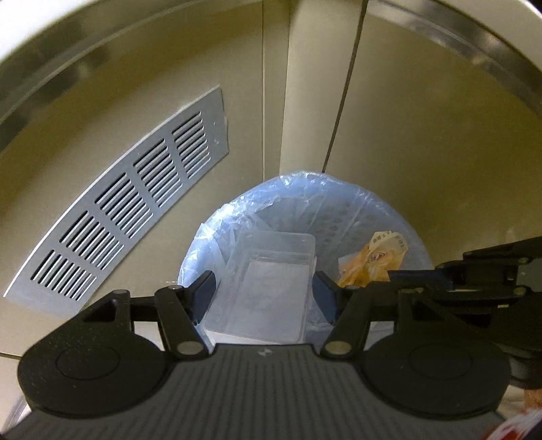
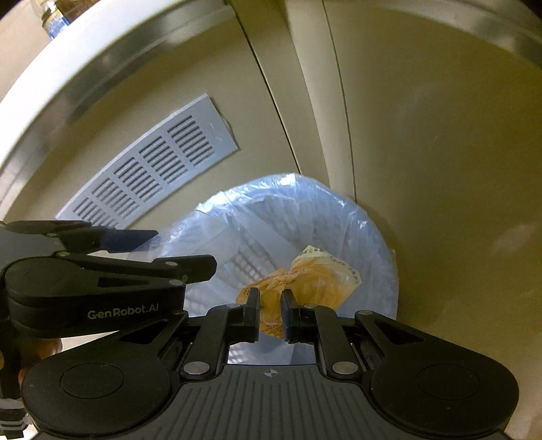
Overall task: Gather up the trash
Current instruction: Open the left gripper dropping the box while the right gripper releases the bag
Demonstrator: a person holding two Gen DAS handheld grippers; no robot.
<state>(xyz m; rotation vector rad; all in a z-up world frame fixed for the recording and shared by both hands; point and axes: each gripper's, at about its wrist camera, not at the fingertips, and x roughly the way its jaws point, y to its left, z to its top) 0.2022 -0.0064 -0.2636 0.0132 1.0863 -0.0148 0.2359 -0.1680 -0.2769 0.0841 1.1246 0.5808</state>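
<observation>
A round bin lined with a pale blue bag (image 1: 342, 203) stands on the floor against a beige cabinet. My left gripper (image 1: 264, 287) hangs above its mouth, shut on a clear plastic tray (image 1: 271, 270) that spans the gap between its fingers. In the left wrist view my right gripper (image 1: 399, 276) reaches in from the right with a crumpled orange wrapper (image 1: 369, 260). The right wrist view has my right gripper (image 2: 271, 301) shut on that orange wrapper (image 2: 318, 274), over the bin (image 2: 379, 237). The left gripper (image 2: 176, 250) shows at the left there.
A grey vent grille (image 1: 128, 210) is set low in the cabinet panel left of the bin. A cabinet door seam (image 1: 338, 111) runs down to the bin's back. A metal-edged countertop (image 2: 101, 64) overhangs above, with a bottle (image 2: 54, 18) on it.
</observation>
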